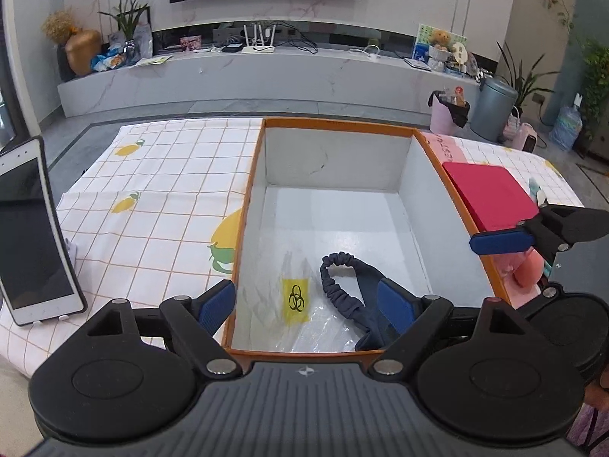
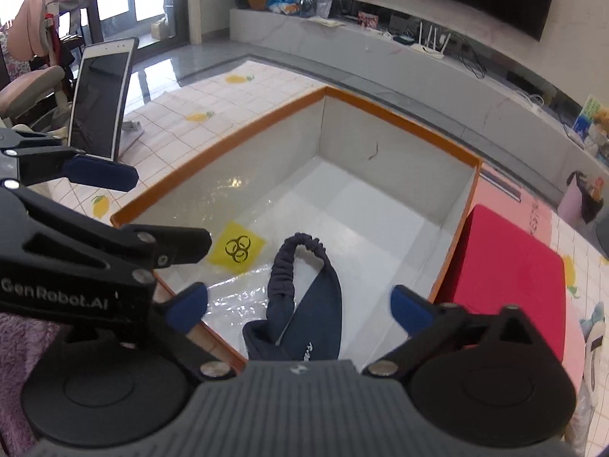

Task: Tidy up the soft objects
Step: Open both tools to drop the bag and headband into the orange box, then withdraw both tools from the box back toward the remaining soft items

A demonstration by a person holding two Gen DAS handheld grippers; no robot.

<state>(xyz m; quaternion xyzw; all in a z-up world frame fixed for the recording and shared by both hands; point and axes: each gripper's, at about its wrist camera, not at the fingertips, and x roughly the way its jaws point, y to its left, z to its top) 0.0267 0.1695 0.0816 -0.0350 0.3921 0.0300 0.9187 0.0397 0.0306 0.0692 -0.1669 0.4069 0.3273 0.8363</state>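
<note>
Headband (image 2: 300, 301) – navy, elastic – lies on the floor of the orange-rimmed box (image 2: 396, 118), partly on a clear bag (image 2: 236, 297) with a yellow biohazard label. Right gripper (image 2: 298, 306) spread wide above it, nothing pinched; headband at 12 o'clock between its fingers. Left gripper (image 1: 306, 306) also released – headband at 1 o'clock.

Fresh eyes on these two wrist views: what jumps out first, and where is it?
The big orange-rimmed box with white walls fills the middle of both views. On its floor lie a navy headband and, left of it, a clear plastic bag with a yellow biohazard label. A red pad sits just outside the box's right wall, and both the left gripper and right gripper stand open over the near edge.
</note>
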